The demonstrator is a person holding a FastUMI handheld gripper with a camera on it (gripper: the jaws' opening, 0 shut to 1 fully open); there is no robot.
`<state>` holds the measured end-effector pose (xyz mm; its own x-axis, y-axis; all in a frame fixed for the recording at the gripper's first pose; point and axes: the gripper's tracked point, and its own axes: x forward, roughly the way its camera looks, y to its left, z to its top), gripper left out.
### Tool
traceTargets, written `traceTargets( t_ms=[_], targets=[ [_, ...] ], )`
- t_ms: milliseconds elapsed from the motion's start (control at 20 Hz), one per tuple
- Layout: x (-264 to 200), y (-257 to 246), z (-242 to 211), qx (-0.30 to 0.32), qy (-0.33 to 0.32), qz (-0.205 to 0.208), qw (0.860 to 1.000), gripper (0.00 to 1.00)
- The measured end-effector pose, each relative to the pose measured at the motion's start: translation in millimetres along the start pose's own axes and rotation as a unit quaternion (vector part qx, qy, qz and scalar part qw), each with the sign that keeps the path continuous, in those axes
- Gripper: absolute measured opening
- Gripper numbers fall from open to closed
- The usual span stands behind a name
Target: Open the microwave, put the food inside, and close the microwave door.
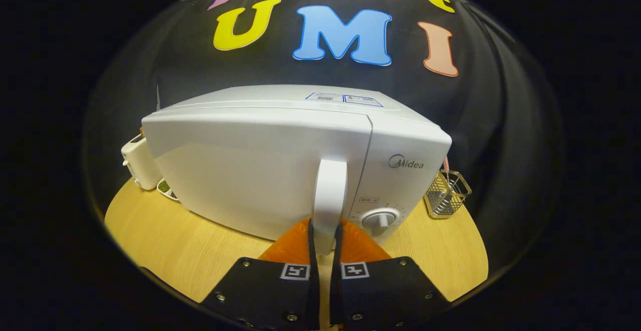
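Observation:
A white microwave (260,171) stands on the wooden table (165,241), its door shut. A white vertical handle (329,191) runs down the door's right edge, beside the control panel with a round dial (380,220). My gripper (324,231) is at the handle's lower end, one finger on each side of it, pressed against it. A plate of food (167,189) peeks out at the microwave's left, mostly hidden behind it.
A white toaster-like appliance (139,163) stands left of the microwave, behind the plate. A wire basket (446,194) stands on the table to the microwave's right. Bare tabletop lies in front of the microwave to the left of my fingers.

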<state>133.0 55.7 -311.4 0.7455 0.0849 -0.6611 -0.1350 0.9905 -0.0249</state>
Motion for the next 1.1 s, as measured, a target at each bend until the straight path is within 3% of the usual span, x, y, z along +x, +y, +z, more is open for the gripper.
traceTargets(
  t_ms=[100,550,600,700,950,1000,1100],
  targets=[
    [0.4,-1.8,-0.2,-0.028,-0.004,-0.001,1.000,0.08],
    [-16.6,-1.5,-6.3,-0.034,0.004,0.000,0.999,0.07],
    [-26.0,12.0,-2.1,-0.047,-0.006,0.013,0.999,0.01],
    [-31.5,10.3,-2.7,-0.094,-0.004,-0.002,0.996,0.00],
    [-40.7,-0.7,13.2,-0.051,-0.030,-0.033,0.998,0.01],
    [-41.8,-6.0,16.2,-0.045,-0.035,-0.042,0.997,0.02],
    [-37.3,-7.9,14.3,-0.024,-0.028,-0.041,0.998,0.28]
  ],
)
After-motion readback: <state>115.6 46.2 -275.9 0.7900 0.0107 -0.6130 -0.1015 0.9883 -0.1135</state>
